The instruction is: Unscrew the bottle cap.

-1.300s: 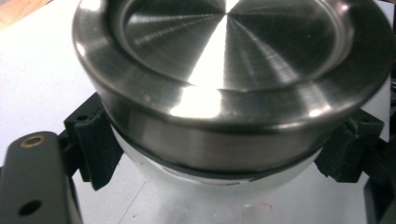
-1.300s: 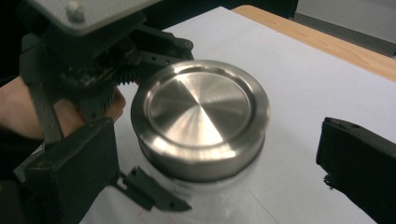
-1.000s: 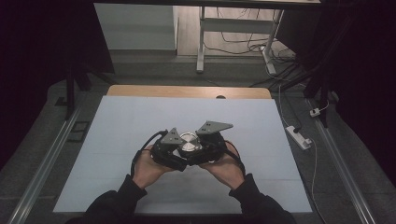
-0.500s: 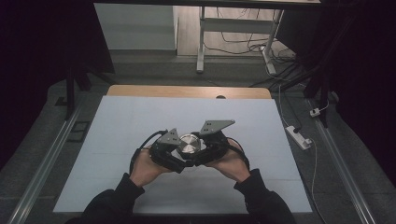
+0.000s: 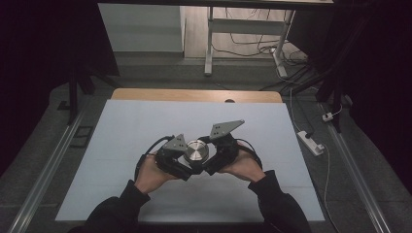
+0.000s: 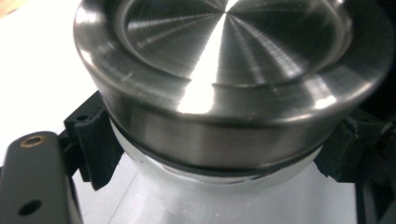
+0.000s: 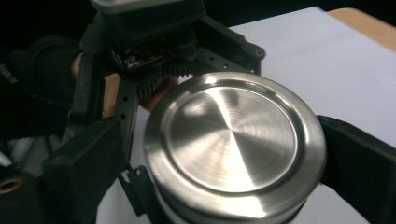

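A round jar with a brushed steel lid point(image 5: 196, 151) is held above the white table top point(image 5: 145, 126) near its middle. In the left gripper view my left gripper point(image 6: 217, 154) is shut on the jar's pale body point(image 6: 210, 186) just under the lid point(image 6: 233, 70), one ribbed pad on each side. My right gripper point(image 7: 224, 161) flanks the lid point(image 7: 233, 140). Its jaws have just been opening, and a gap shows at the left jaw. From above, the left gripper point(image 5: 187, 165) and the right gripper point(image 5: 206, 158) meet at the jar.
A wooden strip point(image 5: 194, 94) runs along the table's far edge. A power strip point(image 5: 311, 142) with its cable lies on the floor to the right. A metal stand point(image 5: 209, 43) and loose cables sit beyond the table.
The right hand has shifted slightly at the lid. The jar and the left gripper have stayed where they were.
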`<state>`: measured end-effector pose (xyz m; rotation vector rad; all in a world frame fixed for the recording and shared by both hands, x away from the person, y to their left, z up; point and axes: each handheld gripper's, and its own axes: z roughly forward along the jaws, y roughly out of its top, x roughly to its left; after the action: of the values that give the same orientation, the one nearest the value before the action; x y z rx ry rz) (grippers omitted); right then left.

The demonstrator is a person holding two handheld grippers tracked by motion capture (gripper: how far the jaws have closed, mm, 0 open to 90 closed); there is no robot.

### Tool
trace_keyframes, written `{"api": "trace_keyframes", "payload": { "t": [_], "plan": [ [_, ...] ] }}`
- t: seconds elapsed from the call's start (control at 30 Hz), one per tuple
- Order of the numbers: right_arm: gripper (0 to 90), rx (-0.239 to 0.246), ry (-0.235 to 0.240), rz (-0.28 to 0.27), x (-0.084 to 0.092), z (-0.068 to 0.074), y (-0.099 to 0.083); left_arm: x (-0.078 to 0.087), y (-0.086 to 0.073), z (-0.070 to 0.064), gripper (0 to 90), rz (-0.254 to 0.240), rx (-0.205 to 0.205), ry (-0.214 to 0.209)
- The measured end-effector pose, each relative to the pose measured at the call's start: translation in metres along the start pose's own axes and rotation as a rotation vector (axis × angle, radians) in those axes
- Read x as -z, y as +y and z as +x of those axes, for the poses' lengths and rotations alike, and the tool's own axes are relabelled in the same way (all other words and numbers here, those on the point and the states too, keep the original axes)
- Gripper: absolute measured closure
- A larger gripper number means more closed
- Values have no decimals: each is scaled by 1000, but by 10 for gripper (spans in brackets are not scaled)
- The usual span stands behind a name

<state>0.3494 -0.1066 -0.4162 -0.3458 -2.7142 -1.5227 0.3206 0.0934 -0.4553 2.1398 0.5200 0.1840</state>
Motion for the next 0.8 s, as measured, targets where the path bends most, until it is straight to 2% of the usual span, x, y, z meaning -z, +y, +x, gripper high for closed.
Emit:
{"api": "trace_keyframes", "payload": {
  "t": [0.07,0.1,0.13,0.17,0.2,0.23,0.3,0.57,0.63,0.8],
  "plan": [
    [19,-13,-67,1,1,4,4,1,0,1,155,7,-1,16],
    [19,-23,-98,-6,1,6,6,1,-1,1,154,2,18,44],
    [16,-33,-130,-6,2,8,8,1,-1,1,155,2,18,44],
    [16,-33,-130,-6,2,8,8,1,-1,1,155,-1,27,54],
    [16,-39,-158,-5,2,10,8,1,-1,1,155,-4,36,73],
    [33,-48,-218,-5,1,13,9,2,-1,1,155,0,37,84],
    [51,-64,-255,-16,0,15,8,2,-1,1,155,0,53,115],
    [107,-116,-309,-45,-7,19,6,-1,0,-3,155,6,70,166],
    [139,-121,-328,-44,-11,20,5,-1,1,-4,155,7,75,166],
    [175,-101,-336,-36,-14,22,4,-2,2,-6,155,9,61,152]
  ]
}}
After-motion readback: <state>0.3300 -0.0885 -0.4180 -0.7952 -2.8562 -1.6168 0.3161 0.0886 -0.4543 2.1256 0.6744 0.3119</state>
